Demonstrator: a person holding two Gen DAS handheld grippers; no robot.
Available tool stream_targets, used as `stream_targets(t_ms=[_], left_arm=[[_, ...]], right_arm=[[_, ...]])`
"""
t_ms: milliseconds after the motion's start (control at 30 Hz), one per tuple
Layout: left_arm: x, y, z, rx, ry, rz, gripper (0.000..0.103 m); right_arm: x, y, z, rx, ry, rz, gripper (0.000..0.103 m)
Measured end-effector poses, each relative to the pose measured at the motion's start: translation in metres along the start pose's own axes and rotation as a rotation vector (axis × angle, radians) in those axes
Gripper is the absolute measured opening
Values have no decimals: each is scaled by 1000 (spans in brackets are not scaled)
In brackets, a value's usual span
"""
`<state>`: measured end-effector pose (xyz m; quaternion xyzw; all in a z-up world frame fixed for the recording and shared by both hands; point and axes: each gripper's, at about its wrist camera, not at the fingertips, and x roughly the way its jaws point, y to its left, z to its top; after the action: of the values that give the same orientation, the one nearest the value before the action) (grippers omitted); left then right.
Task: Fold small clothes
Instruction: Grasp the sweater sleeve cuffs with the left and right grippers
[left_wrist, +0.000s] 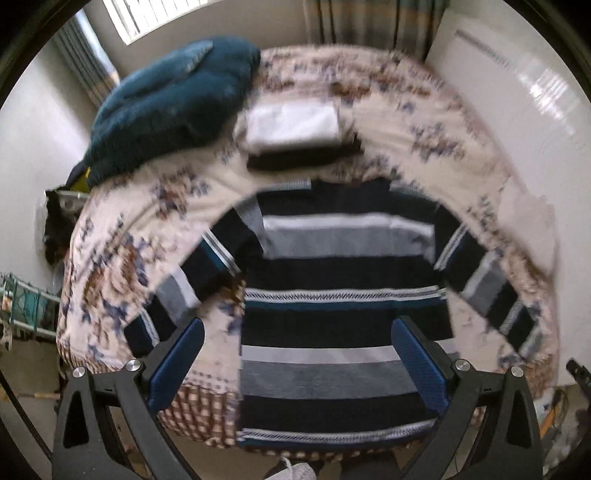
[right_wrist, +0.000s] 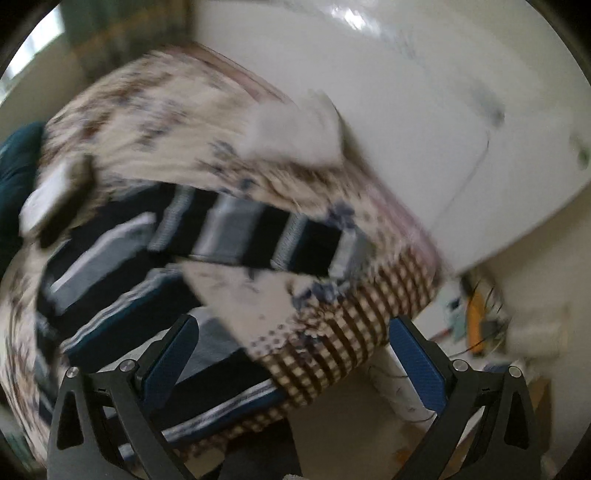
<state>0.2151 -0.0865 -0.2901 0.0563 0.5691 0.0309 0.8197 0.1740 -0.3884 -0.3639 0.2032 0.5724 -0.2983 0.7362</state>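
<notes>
Blue-padded fingers (left_wrist: 417, 362) of the left tongs (left_wrist: 297, 363) stood wide apart and gripped nothing, poised over the hem end of the striped sweater (left_wrist: 343, 280). Right tongs (right_wrist: 291, 363) were likewise spread wide and empty, aimed at the bed corner where the checked border of the bedspread (right_wrist: 354, 325) hung over the edge; that view was heavily motion-blurred. Nearest the cameras, the sweater lay flat on the floral bedspread (left_wrist: 122, 258), hem toward the bed edge and collar away. Its right sleeve (left_wrist: 491, 284) lay angled outward across the cover, and its left sleeve (left_wrist: 192, 273) lay angled outward on the other side; neither was folded inward over the body. Beyond the collar, a folded white garment (left_wrist: 291, 125) rested on a folded dark garment (left_wrist: 303, 157), forming a small stack. Judged from that stack, part of the task appeared complete, while the sweater had received no fold yet: both sleeves and the body fold remained outstanding. A teal plush cushion (left_wrist: 173, 107) lay farther back, to the left of the stack, and a white cloth item (right_wrist: 295, 133) sat near the far side of the bed; its kind could not be determined. Behind the bed stood a white wall panel (left_wrist: 517, 96) and a window (left_wrist: 155, 14).
</notes>
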Motion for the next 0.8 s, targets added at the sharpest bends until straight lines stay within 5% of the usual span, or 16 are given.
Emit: stream_targets(t_ms=[267, 367, 467, 667, 700, 800], left_arm=[[157, -28, -16, -51, 246, 123, 103], [198, -27, -17, -80, 281, 135, 103], [234, -28, -12, -114, 297, 132, 103], [275, -22, 0, -143, 299, 121, 103], [278, -20, 2, -146, 295, 113, 103], [278, -11, 8, -152, 279, 97, 103]], right_arm=[[211, -110, -5, 498, 245, 135, 103], [262, -143, -10, 709, 240, 174, 103], [295, -158, -6, 791, 195, 186, 99], [329, -143, 15, 781, 111, 136, 48], [329, -140, 17, 789, 104, 142, 21], [320, -127, 34, 773, 90, 162, 18]])
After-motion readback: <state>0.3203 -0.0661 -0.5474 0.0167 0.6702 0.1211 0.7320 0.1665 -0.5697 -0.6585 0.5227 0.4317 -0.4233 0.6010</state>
